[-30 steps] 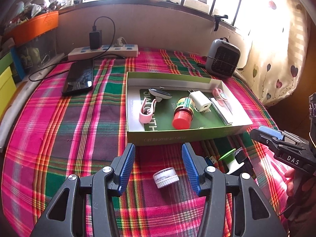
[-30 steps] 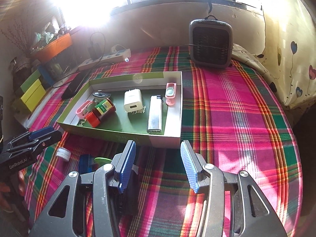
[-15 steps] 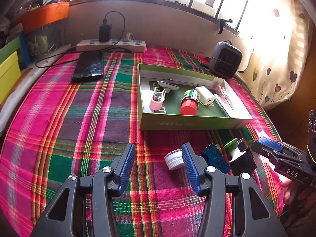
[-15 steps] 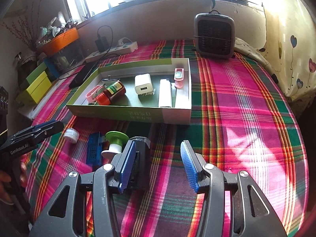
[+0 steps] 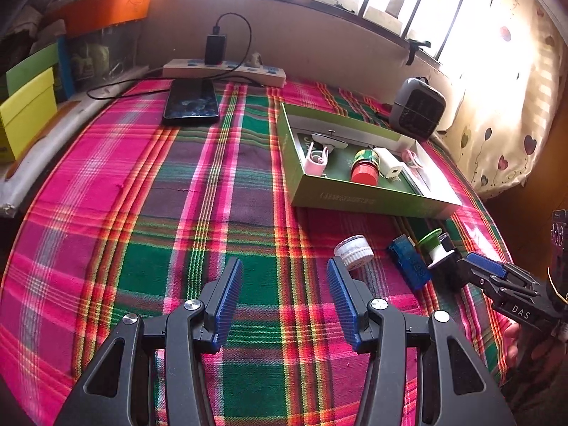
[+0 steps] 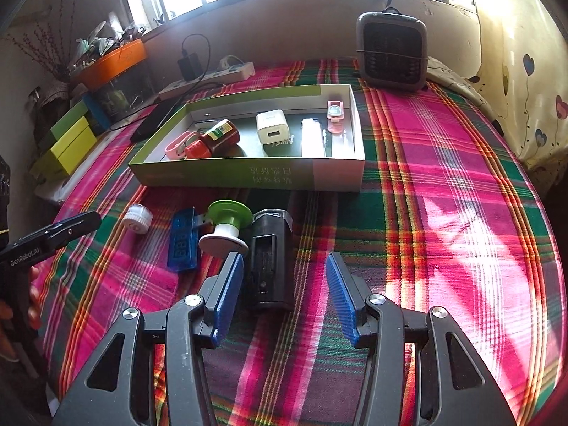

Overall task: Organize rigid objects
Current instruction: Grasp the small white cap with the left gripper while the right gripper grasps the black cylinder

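your left gripper (image 5: 284,298) is spread wide and holding nothing, and over the last second it has pulled back and swung left: the small white cap (image 5: 354,251) that sat between its fingers a second ago now lies just outside the right fingertip, on the plaid cloth (image 5: 177,213). your right gripper (image 6: 284,291) is also spread and empty, but it has come closer to the loose things, and the black block (image 6: 270,262) now lies between its fingers, nearer the left one, not yet squeezed.

that reads as a change of lead: the right side looks set to take the block first, while the cap waits. the blue tester (image 6: 183,243) and the green-topped spool (image 6: 227,225) lie just left of the block, the spool close against it, so close carefully. the green tray (image 6: 248,174) sits just beyond them, already holding a red-capped bottle (image 6: 213,138), a white charger (image 6: 271,131) and other pieces.
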The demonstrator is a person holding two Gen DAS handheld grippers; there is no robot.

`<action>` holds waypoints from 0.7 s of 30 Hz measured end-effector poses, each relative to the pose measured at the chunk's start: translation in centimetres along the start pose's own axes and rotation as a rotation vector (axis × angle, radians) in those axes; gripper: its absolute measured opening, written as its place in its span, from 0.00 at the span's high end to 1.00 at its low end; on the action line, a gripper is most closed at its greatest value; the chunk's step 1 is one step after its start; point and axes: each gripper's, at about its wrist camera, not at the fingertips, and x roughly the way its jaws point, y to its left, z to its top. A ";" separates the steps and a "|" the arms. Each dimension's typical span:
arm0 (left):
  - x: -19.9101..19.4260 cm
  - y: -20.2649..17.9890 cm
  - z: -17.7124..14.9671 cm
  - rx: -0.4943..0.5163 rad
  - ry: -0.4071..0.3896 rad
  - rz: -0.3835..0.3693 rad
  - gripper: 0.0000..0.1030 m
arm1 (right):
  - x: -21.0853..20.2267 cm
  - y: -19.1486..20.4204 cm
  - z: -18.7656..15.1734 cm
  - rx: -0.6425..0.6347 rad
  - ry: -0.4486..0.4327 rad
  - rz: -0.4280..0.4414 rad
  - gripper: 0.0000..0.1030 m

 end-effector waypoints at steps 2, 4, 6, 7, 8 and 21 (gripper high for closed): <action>-0.1 0.2 -0.1 -0.004 -0.001 -0.006 0.52 | 0.1 0.1 0.0 -0.005 0.002 -0.013 0.52; -0.1 0.4 -0.2 -0.005 -0.002 -0.020 0.52 | 0.2 0.3 0.0 -0.005 0.006 -0.023 0.52; 0.1 0.4 -0.2 -0.007 0.002 -0.031 0.52 | 0.3 0.4 0.0 -0.004 0.008 -0.025 0.52; 0.2 0.4 -0.2 -0.005 0.003 -0.040 0.52 | 0.4 0.5 0.1 -0.008 0.012 -0.033 0.52; 0.3 0.4 -0.2 -0.005 0.008 -0.048 0.52 | 0.4 0.7 0.1 -0.012 0.013 -0.040 0.52; 2.7 -1.3 0.4 0.021 0.073 -0.104 0.52 | 2.0 1.3 0.6 -0.065 0.033 -0.104 0.52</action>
